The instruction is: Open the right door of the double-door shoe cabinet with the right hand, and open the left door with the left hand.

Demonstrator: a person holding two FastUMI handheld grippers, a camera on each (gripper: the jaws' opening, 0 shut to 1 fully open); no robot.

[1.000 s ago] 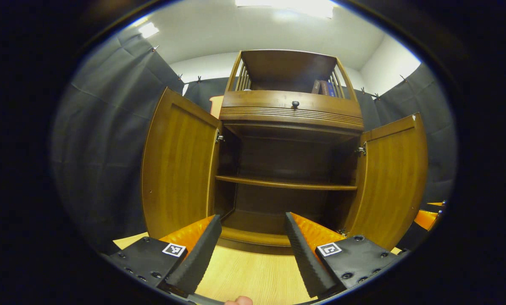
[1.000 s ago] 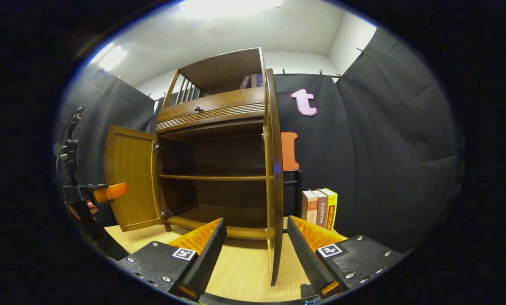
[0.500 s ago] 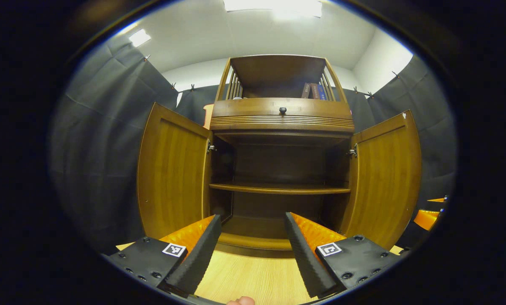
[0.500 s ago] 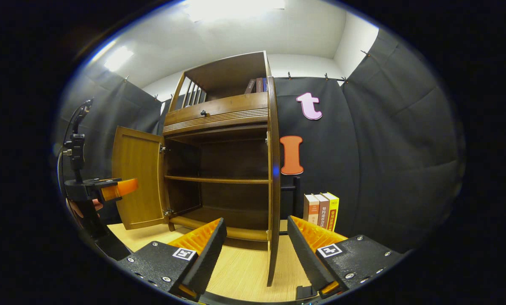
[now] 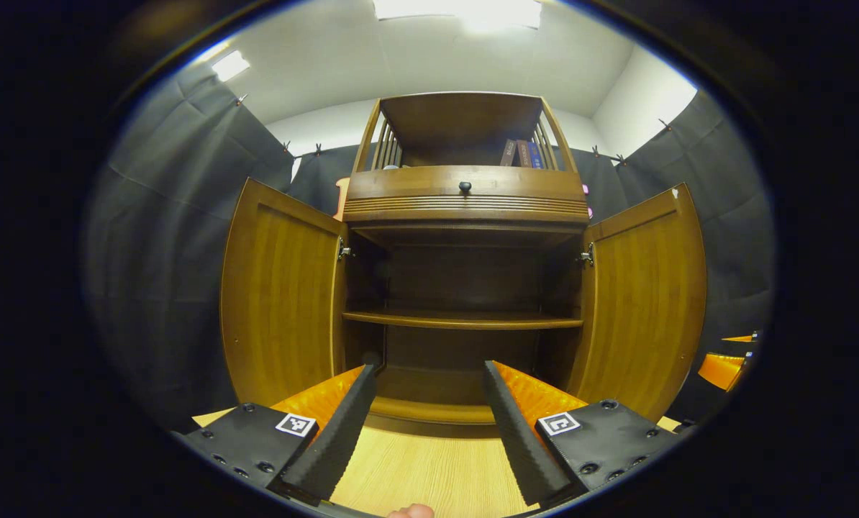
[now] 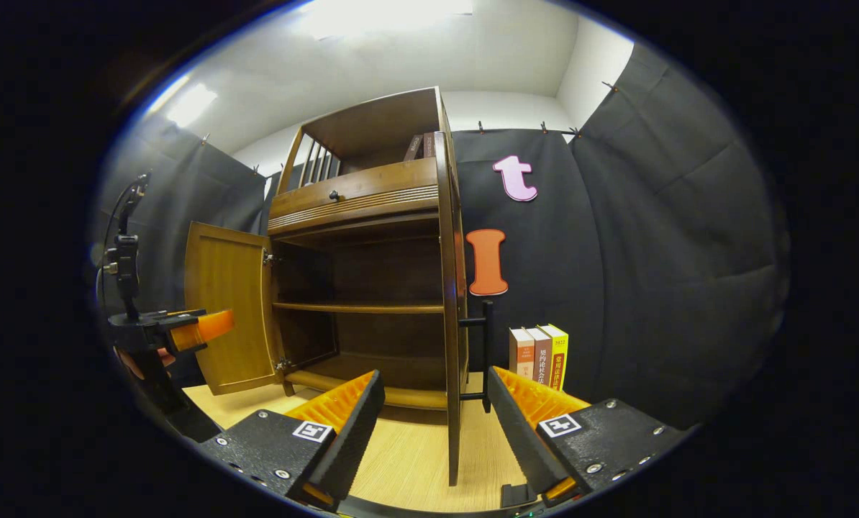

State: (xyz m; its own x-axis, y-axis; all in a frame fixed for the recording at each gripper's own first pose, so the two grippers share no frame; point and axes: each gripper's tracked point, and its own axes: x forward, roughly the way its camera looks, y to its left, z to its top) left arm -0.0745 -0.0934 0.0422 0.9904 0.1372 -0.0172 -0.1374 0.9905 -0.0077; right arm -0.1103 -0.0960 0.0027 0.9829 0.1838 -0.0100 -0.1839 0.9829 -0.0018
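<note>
The brown wooden shoe cabinet [image 5: 465,194] faces me in the left gripper view with both doors swung wide. Its left door [image 5: 278,295] and right door [image 5: 645,302] stand out to either side of the dark inside shelf [image 5: 462,320]. My left gripper [image 5: 422,417] hangs open in front of the cabinet's base, touching nothing. In the right gripper view the right door [image 6: 450,302] stands edge-on with its black bar handle [image 6: 483,360] showing. My right gripper [image 6: 437,432] is open, the door's edge rising between its fingers, apart from both. The left gripper [image 6: 185,327] appears at far left, beside the left door [image 6: 228,309].
A light wooden floor [image 5: 429,475] runs before the cabinet. Three upright books [image 6: 541,356] stand against the black cloth wall right of the cabinet. More books [image 5: 519,152] sit on the top shelf above a drawer with a knob [image 5: 464,187]. A fingertip [image 5: 409,511] shows at bottom.
The left gripper view has shifted a little so the cabinet sits further left. In the right gripper view the right door's edge has slid left, uncovering its black handle.
</note>
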